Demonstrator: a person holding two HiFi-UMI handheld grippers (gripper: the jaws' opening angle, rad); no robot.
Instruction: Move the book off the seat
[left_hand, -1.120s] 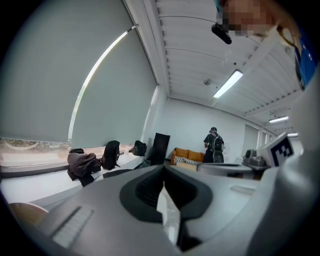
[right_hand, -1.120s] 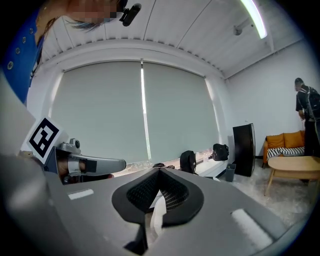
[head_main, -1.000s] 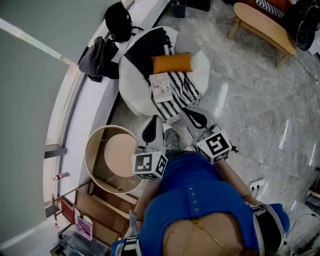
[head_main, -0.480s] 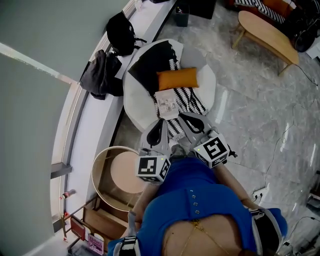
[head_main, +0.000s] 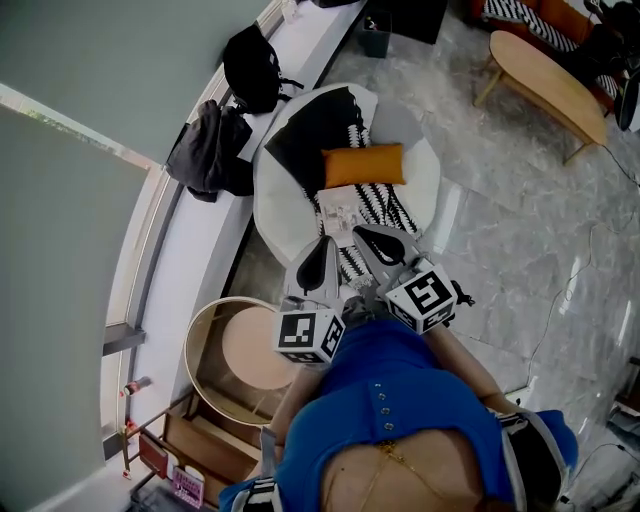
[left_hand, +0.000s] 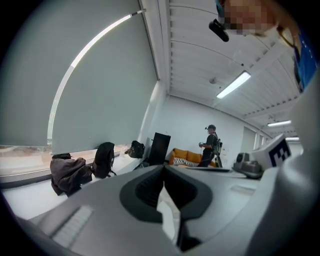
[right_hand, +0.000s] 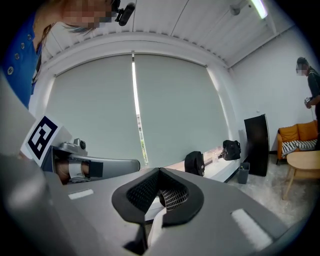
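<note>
While the book (head_main: 340, 212) lies flat in the middle of the seat (head_main: 270, 200), neither gripper has hold of it. It rests partly on the striped throw (head_main: 385, 205) that spills over the seat's near edge, and the orange cushion (head_main: 363, 165) sits just behind it, toward the seat's back.

The left gripper (head_main: 326, 242) is at the seat's near edge with its tip just short of the book. Its jaws are pressed together and nothing is between them. The right gripper (head_main: 358, 232) is right beside it over the throw, also at the seat's near edge. Its jaws are closed too, and it is empty. From the head view its tip lines up with the book's near corner, but I cannot tell whether it touches.

A round table (head_main: 250, 345) stands on the floor off the seat's near-left side. A jacket (head_main: 207, 150) and a backpack (head_main: 250, 68) sit on the ledge (head_main: 190, 235) along the seat's left.
</note>
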